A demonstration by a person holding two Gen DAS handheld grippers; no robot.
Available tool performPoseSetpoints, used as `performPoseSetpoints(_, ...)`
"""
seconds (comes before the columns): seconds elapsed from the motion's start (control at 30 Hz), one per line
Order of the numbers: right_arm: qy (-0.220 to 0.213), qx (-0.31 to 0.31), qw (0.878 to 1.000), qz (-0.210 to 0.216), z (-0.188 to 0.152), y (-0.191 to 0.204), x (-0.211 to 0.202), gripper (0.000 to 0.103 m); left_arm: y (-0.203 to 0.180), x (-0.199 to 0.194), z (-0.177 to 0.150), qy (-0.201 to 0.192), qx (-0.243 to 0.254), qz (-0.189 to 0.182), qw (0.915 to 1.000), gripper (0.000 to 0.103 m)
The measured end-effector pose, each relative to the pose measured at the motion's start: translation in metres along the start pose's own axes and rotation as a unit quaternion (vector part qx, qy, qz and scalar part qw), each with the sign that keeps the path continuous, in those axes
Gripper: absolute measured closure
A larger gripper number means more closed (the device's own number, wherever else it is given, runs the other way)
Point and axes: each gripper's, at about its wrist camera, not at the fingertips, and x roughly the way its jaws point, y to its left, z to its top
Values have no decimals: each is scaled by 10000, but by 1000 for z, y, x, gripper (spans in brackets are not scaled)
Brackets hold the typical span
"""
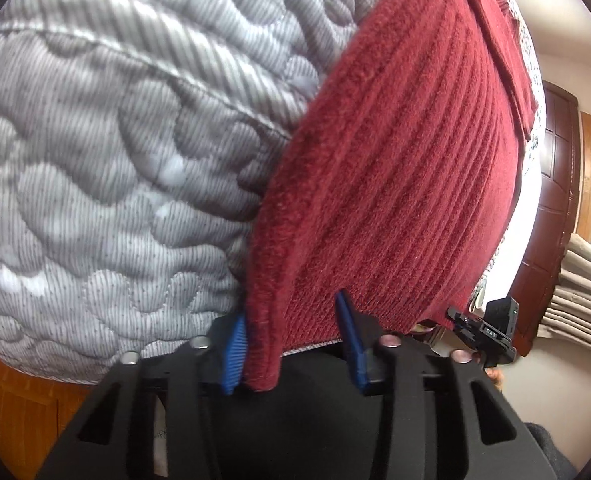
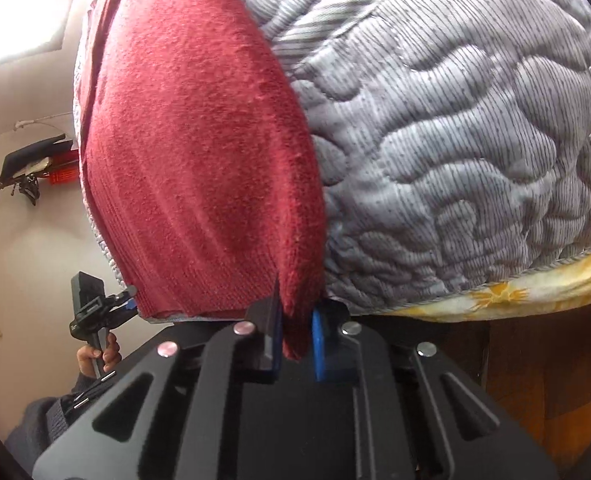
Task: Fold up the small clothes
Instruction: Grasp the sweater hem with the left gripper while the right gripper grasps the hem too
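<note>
The red cloth [image 1: 395,184] lies on the quilted grey mattress [image 1: 107,152], its far end cut off; the left gripper [image 1: 295,344] has parted jaws around one near corner; the right gripper [image 2: 295,336] pinches the other corner, both at the mattress's near edge.

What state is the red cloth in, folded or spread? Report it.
Partly folded: the red cloth lies on the quilt, with a doubled layer along its far edge. Both grippers hold near corners.
</note>
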Motion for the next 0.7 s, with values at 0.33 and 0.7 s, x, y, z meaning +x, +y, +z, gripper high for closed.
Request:
performPoseSetpoints(0.33,-413,104,9965,721,2,11,-41,96,7,-27,-8,-229,-323,-820,9958,97)
performPoseSetpoints(0.7,-839,140,9849,1508,16,43,-89,97,-36,-99,1,-900,-112,-1828,9790,97)
